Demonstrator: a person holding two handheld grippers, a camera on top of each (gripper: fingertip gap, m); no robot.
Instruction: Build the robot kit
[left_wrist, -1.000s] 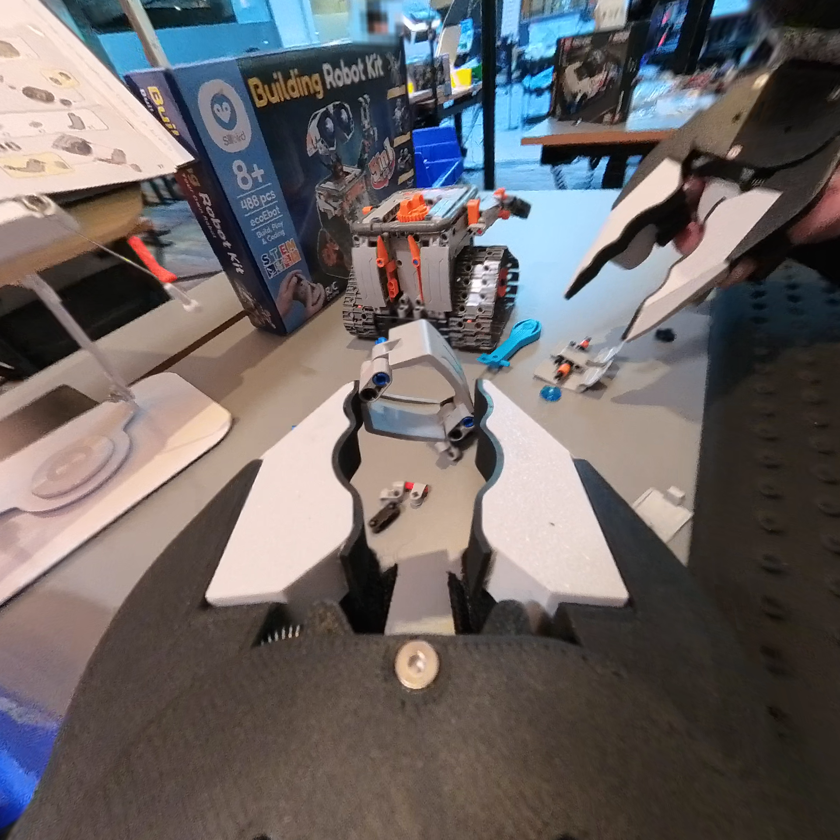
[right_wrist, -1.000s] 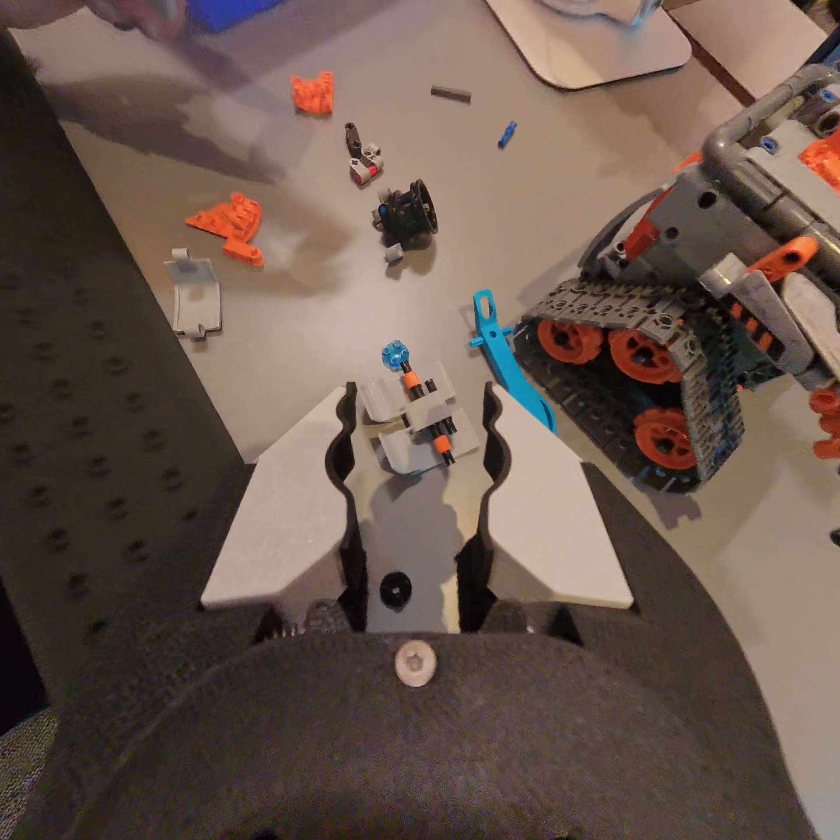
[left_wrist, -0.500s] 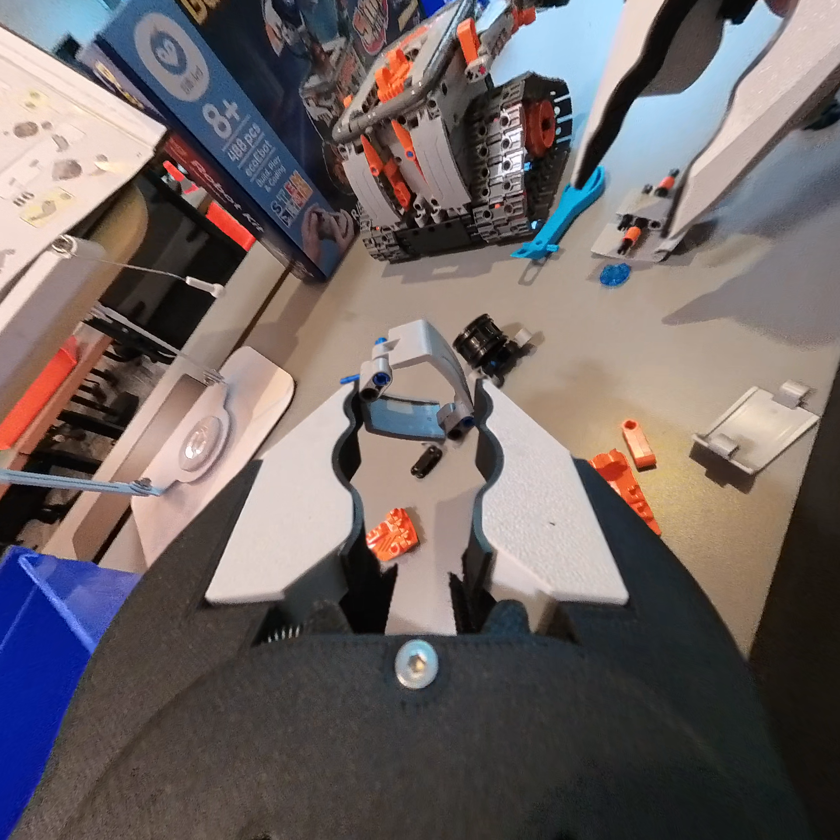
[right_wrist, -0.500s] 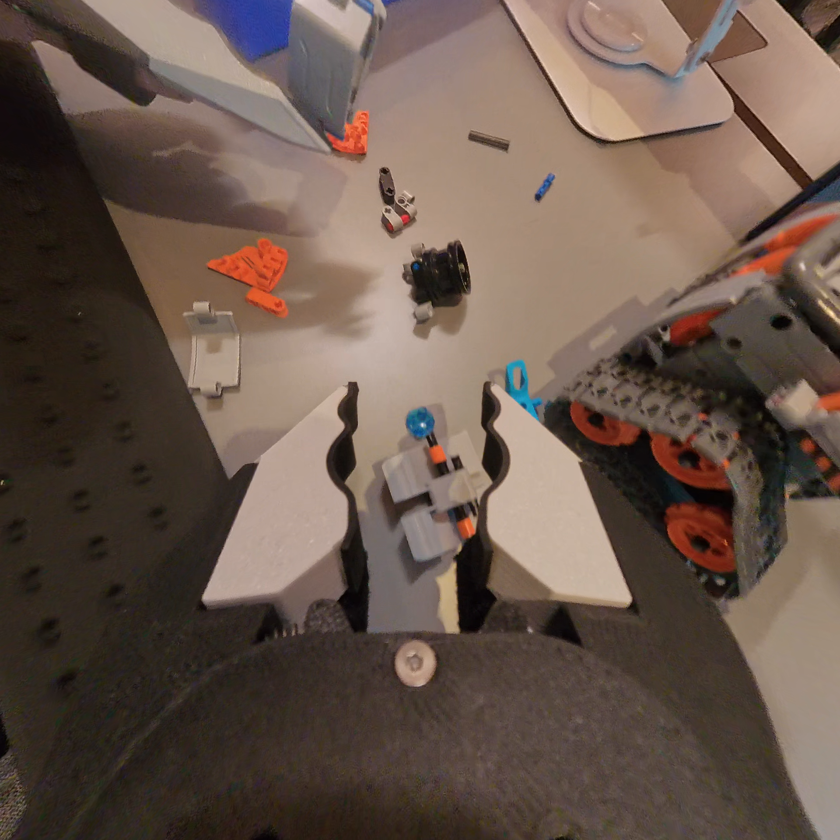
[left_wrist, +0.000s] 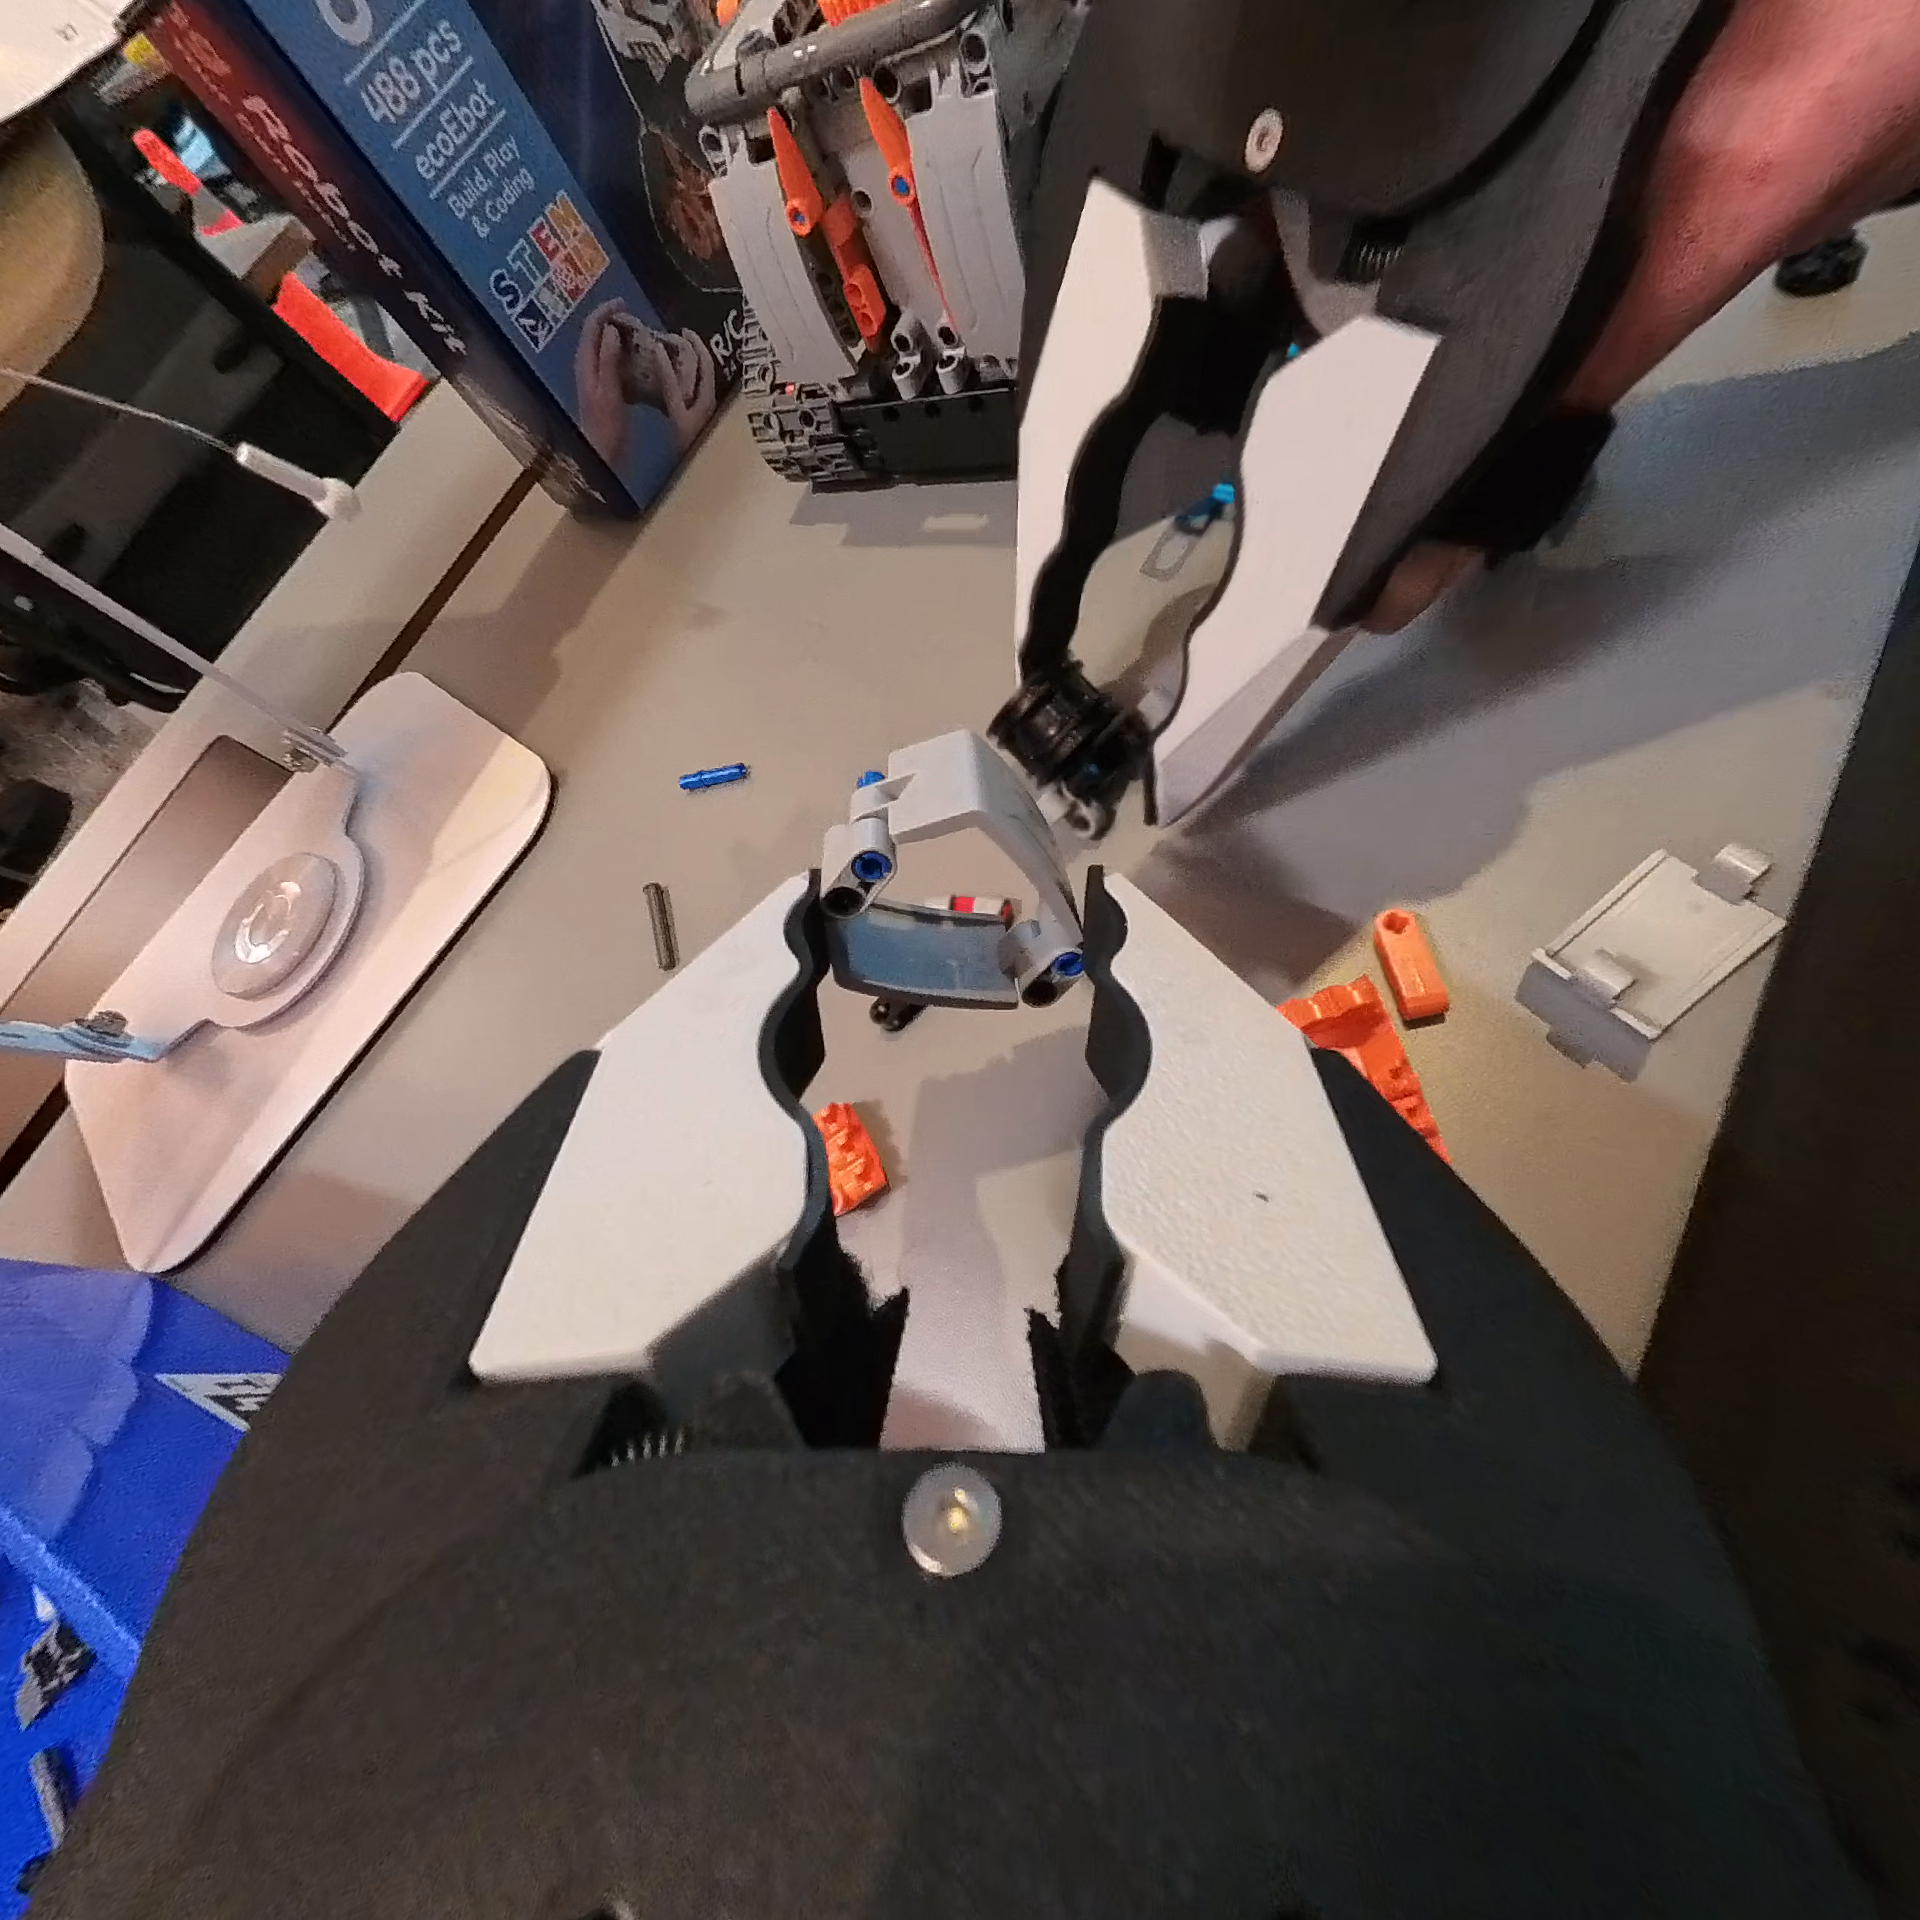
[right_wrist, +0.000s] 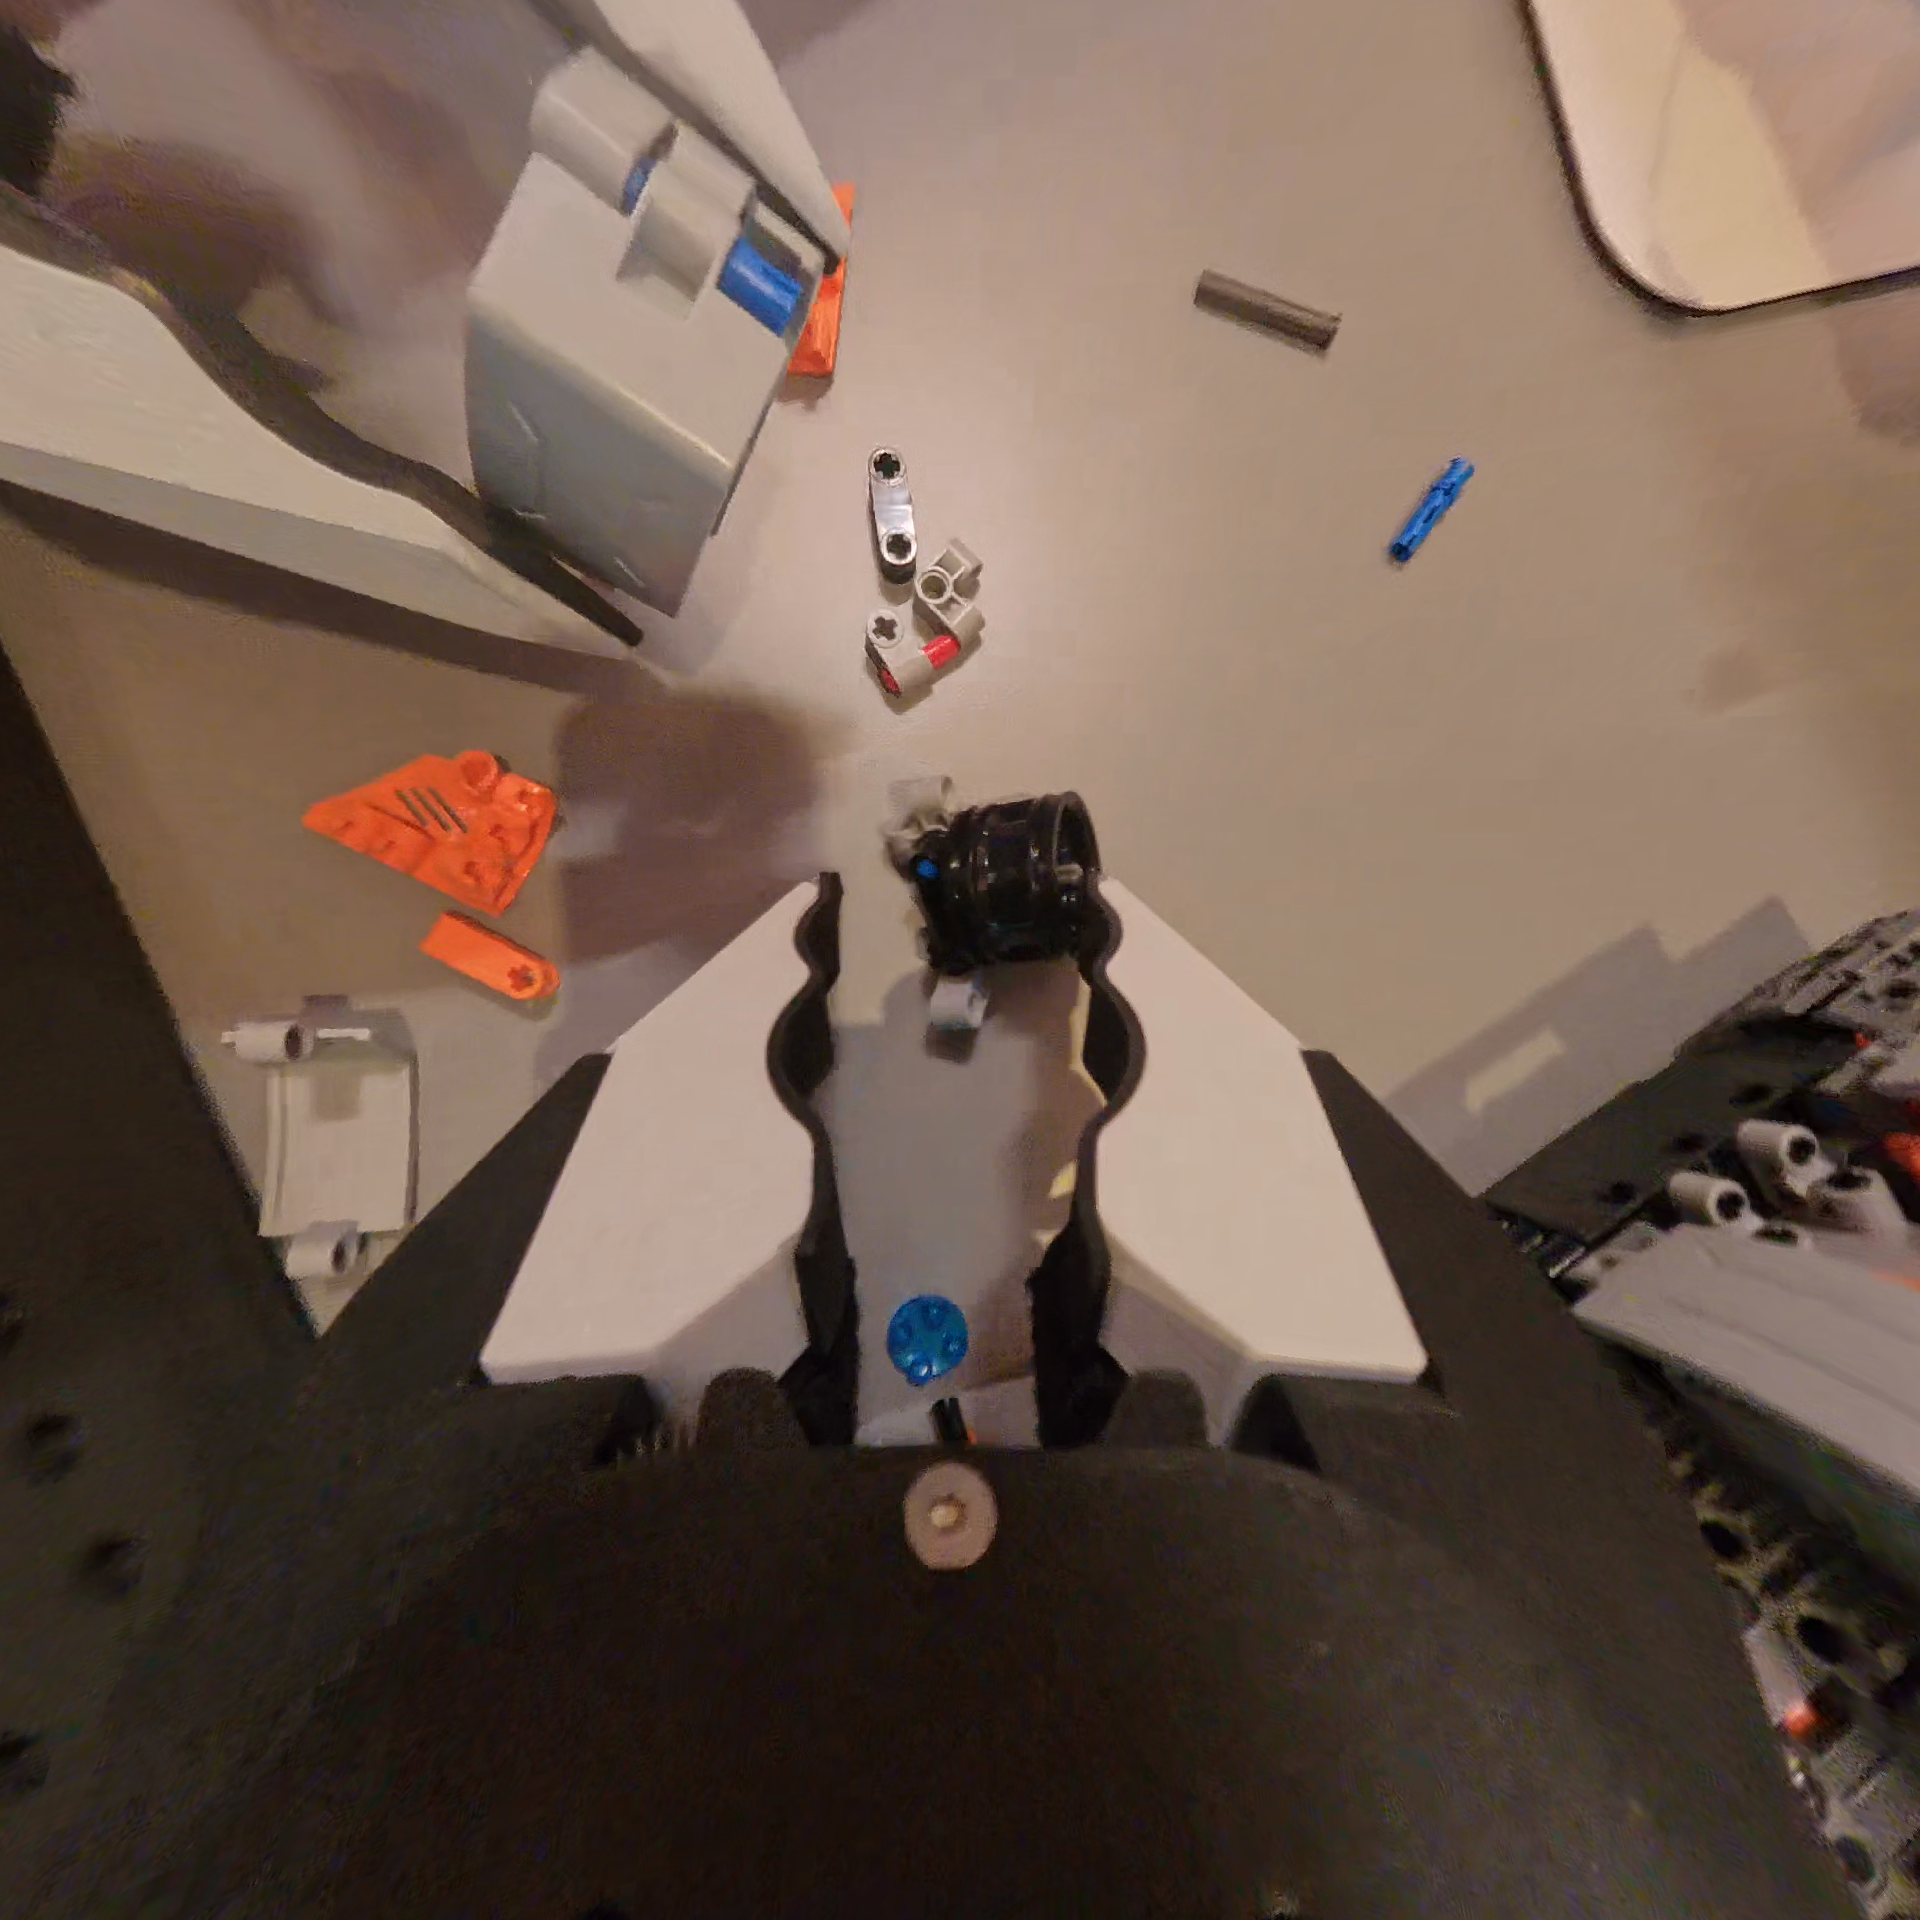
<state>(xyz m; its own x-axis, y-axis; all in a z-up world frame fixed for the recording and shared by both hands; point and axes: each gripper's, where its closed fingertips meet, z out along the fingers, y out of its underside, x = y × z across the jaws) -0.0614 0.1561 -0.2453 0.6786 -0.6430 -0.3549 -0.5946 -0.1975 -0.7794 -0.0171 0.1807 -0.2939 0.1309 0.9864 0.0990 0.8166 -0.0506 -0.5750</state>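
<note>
On the left of the grey table (left_wrist: 644, 623) stands a white stand base (left_wrist: 312, 935), and near it lie a blue pin (left_wrist: 713, 776) and a dark short axle (left_wrist: 657, 925). The left gripper (left_wrist: 951, 904) is clenched on a grey curved panel piece (left_wrist: 951, 831) with blue pins at its corners, and holds it above the table. Under it lies a small orange plate (left_wrist: 852, 1158). Just beside the panel piece, the right gripper (right_wrist: 961, 894) comes down with its jaws released. A black wheel part (right_wrist: 1003, 878) sits at its fingertips, against the right finger. I cannot tell if the other finger touches it. A round blue stud (right_wrist: 927, 1338) lies between the fingers, near the palm. Behind stands a grey and orange tracked robot model (left_wrist: 862, 239), next to a blue kit box (left_wrist: 468, 229). To the right lie orange pieces (left_wrist: 1408, 961) and a flat grey cover (left_wrist: 1652, 951).
</note>
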